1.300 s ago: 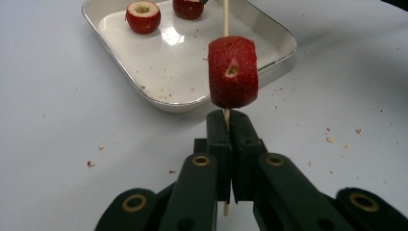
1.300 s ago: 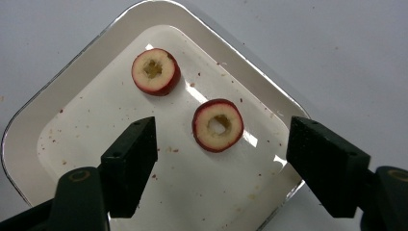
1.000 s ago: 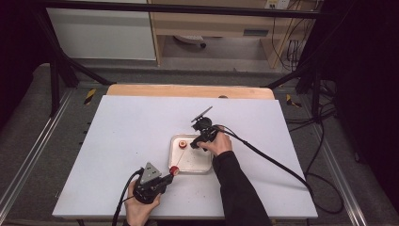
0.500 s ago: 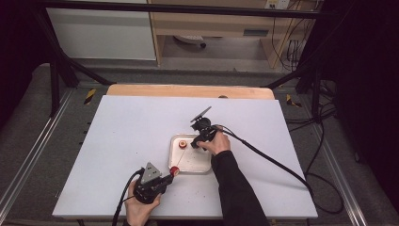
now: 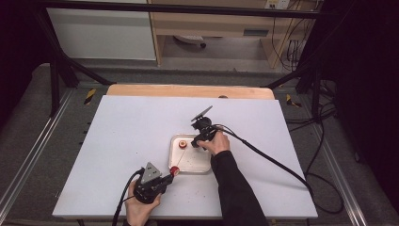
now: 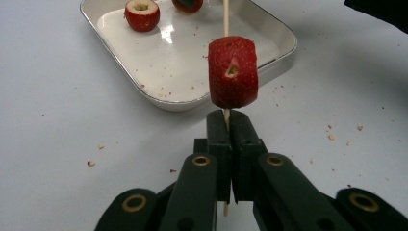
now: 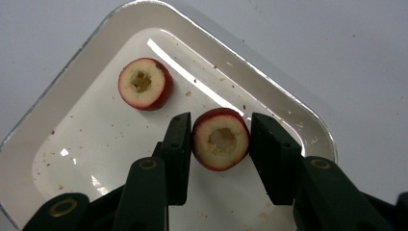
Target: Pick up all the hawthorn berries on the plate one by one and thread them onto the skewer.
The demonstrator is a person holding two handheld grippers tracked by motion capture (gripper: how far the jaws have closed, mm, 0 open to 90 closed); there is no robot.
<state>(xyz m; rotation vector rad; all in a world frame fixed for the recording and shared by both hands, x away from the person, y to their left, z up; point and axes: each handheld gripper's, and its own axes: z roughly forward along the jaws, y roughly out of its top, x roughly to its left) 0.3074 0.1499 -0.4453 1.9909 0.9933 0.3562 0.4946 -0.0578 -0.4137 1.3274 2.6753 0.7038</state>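
My left gripper [image 6: 229, 120] is shut on a thin wooden skewer [image 6: 225, 14] that carries one cored red fruit piece [image 6: 233, 72], held just in front of the white tray [image 6: 159, 57]. In the high view this gripper [image 5: 170, 175] sits near the table's front edge with the skewered fruit [image 5: 174, 170] at the tray's near corner. My right gripper [image 7: 220, 130] points down into the tray [image 7: 86, 144]. Its jaws have just been closing on a cored fruit piece [image 7: 221, 139], and both pads touch its sides. Another cored piece [image 7: 144, 84] lies loose beside it.
The white table [image 5: 122, 141] has small red crumbs [image 6: 332, 137] around the tray. A wooden strip [image 5: 188, 91] runs along the far edge. The right gripper's cable [image 5: 268, 160] trails off to the right over the table.
The right gripper's jaws have narrowed around the fruit piece in the tray. Both hands stay where they were.
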